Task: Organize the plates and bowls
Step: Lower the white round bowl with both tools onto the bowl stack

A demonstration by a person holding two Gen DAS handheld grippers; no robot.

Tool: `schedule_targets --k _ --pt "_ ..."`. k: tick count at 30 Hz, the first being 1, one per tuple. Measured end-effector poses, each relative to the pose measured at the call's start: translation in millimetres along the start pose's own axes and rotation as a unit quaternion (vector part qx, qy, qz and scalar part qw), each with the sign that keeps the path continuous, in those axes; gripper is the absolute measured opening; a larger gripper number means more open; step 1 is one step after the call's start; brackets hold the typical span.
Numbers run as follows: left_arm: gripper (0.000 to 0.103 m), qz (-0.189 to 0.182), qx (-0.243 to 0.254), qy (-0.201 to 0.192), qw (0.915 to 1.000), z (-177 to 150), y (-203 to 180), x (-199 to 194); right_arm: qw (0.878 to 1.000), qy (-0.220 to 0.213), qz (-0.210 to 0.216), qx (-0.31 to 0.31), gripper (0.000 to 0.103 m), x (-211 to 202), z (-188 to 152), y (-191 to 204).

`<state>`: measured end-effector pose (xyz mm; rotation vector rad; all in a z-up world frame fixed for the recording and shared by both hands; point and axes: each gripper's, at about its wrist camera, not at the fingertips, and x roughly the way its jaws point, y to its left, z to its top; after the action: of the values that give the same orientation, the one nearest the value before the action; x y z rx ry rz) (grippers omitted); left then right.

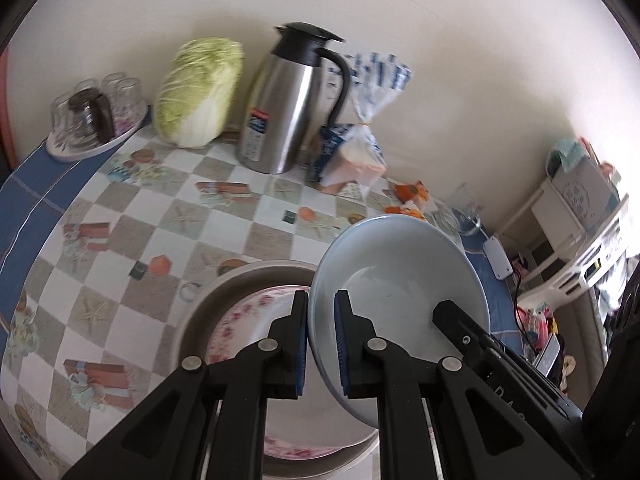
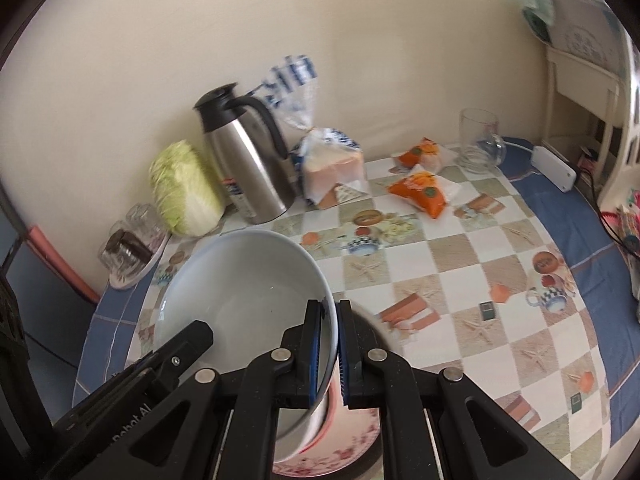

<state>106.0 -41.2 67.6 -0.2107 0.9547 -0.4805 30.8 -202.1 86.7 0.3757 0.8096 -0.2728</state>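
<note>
A pale blue bowl point(image 1: 400, 280) hangs above the table, tilted, held by both grippers. My left gripper point(image 1: 322, 304) is shut on its left rim. My right gripper point(image 2: 329, 312) is shut on the opposite rim of the same bowl point(image 2: 240, 280). Each gripper's black body shows in the other's view, over the bowl's far side. Beneath the bowl lies a floral pink-patterned plate point(image 1: 248, 312) resting in a larger beige plate point(image 1: 224, 284). The floral plate point(image 2: 340, 452) also shows under the right gripper.
Along the wall stand a steel thermos jug point(image 1: 280, 112), a cabbage point(image 1: 196, 92), a bagged loaf of bread point(image 1: 356, 152) and a tray of upturned glasses point(image 1: 88, 120). Orange packets point(image 2: 424, 192) and a glass mug point(image 2: 478, 140) sit at the back right. A white shelf unit point(image 1: 580, 232) stands beside the table.
</note>
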Motion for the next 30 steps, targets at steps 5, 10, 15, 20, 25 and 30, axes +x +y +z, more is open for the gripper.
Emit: schedule_targets --k 5,10,15,20,25,30 --pt "0.012 0.001 -0.028 -0.004 0.9996 -1 25 -8 1.0 0.002 0.002 -0.024 0.009 2 -5 23" --pt "0.012 -0.002 -0.047 -0.005 0.9989 -3 41 -13 0.999 0.009 0.007 -0.039 0.009 6 -11 39" --pt "0.012 -0.008 -0.056 0.003 0.9984 -5 48 -10 0.999 0.018 0.004 -0.046 0.009 10 -15 42" --pt "0.012 -0.016 -0.053 0.016 0.9984 -8 44 -3 0.999 0.03 -0.002 -0.039 0.01 16 -16 33" --pt "0.012 -0.02 -0.045 0.029 0.9984 -12 40 3 0.999 0.037 -0.012 -0.038 0.01 19 -18 25" --pt "0.012 -0.019 -0.041 0.041 0.9982 -14 36 7 0.998 0.045 -0.017 -0.04 0.011 21 -21 21"
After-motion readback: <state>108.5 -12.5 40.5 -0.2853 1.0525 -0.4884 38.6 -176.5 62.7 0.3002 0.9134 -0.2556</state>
